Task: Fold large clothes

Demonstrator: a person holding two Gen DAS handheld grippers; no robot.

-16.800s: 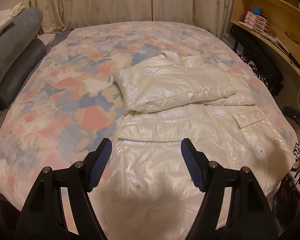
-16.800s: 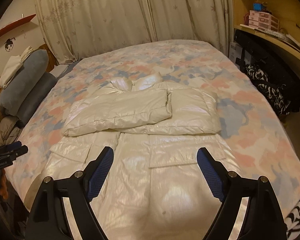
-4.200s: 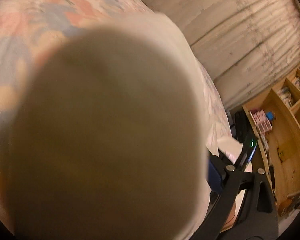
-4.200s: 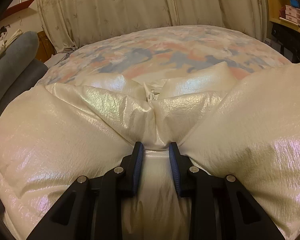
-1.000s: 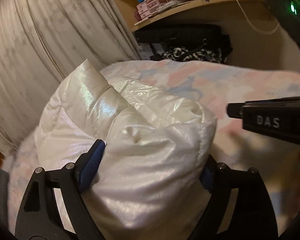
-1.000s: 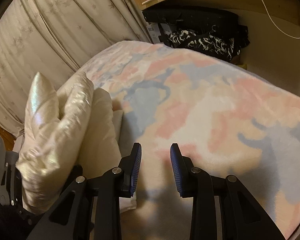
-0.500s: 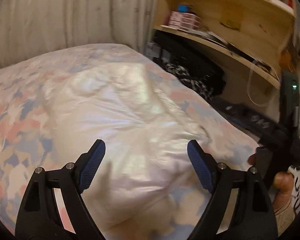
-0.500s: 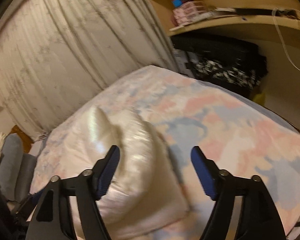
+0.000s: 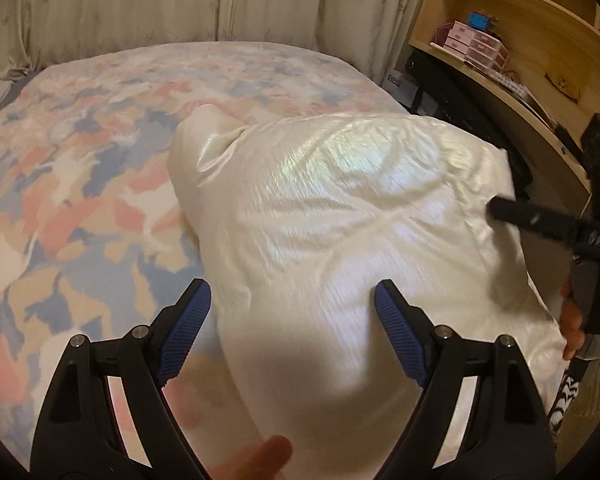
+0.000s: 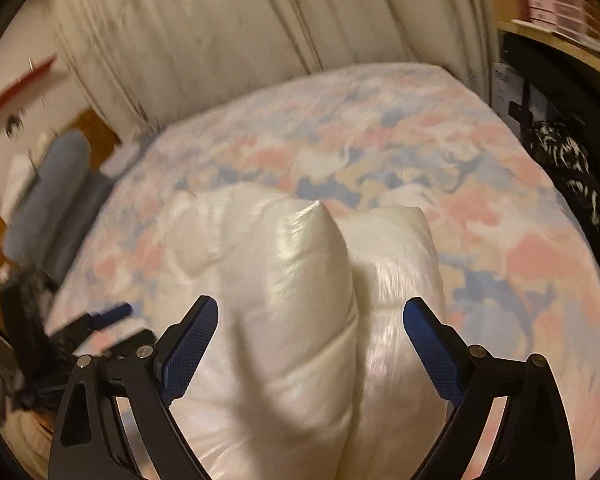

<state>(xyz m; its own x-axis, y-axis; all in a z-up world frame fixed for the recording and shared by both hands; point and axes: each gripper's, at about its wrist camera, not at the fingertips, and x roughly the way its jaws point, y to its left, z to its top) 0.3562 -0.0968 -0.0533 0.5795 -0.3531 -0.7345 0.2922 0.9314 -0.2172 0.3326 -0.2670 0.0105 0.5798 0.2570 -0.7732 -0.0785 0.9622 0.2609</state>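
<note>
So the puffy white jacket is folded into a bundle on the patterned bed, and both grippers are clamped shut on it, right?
Not quite. The white jacket does lie bundled on the patterned bed, but neither gripper is clamped on it. The left wrist view shows the left gripper with its jaws spread wide, and the right wrist view shows the right gripper open as well.

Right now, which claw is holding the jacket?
Neither. The left claw and right claw are both open; the folded white puffer jacket lies free on the bed.

No text, label or number can be read.
</note>
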